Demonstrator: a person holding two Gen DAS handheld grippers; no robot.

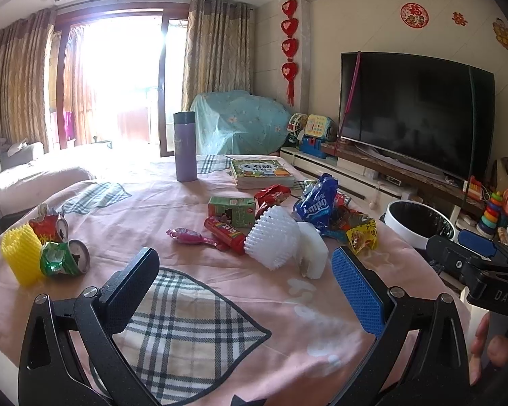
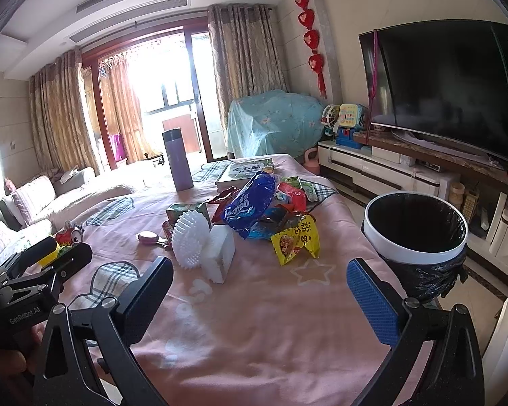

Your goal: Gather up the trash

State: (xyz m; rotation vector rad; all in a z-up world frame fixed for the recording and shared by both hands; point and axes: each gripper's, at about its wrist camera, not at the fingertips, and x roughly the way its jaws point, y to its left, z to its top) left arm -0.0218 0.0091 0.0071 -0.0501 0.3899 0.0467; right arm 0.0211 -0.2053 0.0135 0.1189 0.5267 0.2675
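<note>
Trash lies on a pink-covered table (image 1: 172, 203): white foam netting (image 1: 274, 237) (image 2: 189, 240), a white foam block (image 1: 313, 253) (image 2: 221, 253), a blue snack bag (image 1: 316, 203) (image 2: 249, 203), a yellow wrapper (image 1: 362, 233) (image 2: 296, 242), a green carton (image 1: 232, 209), a red tube (image 1: 225, 233), crushed cans (image 1: 64, 257) and yellow netting (image 1: 20, 253). A white bin with a black liner (image 2: 416, 233) (image 1: 420, 223) stands off the table's right edge. My left gripper (image 1: 245, 287) is open and empty above the near table. My right gripper (image 2: 260, 294) is open and empty, left of the bin.
A purple flask (image 1: 185, 147) (image 2: 177, 159) and a book (image 1: 260, 172) stand at the table's far end. A TV (image 1: 416, 115) on a low cabinet runs along the right wall. A sofa (image 1: 13, 182) lies left. Plaid mats (image 1: 186, 331) lie on the cloth.
</note>
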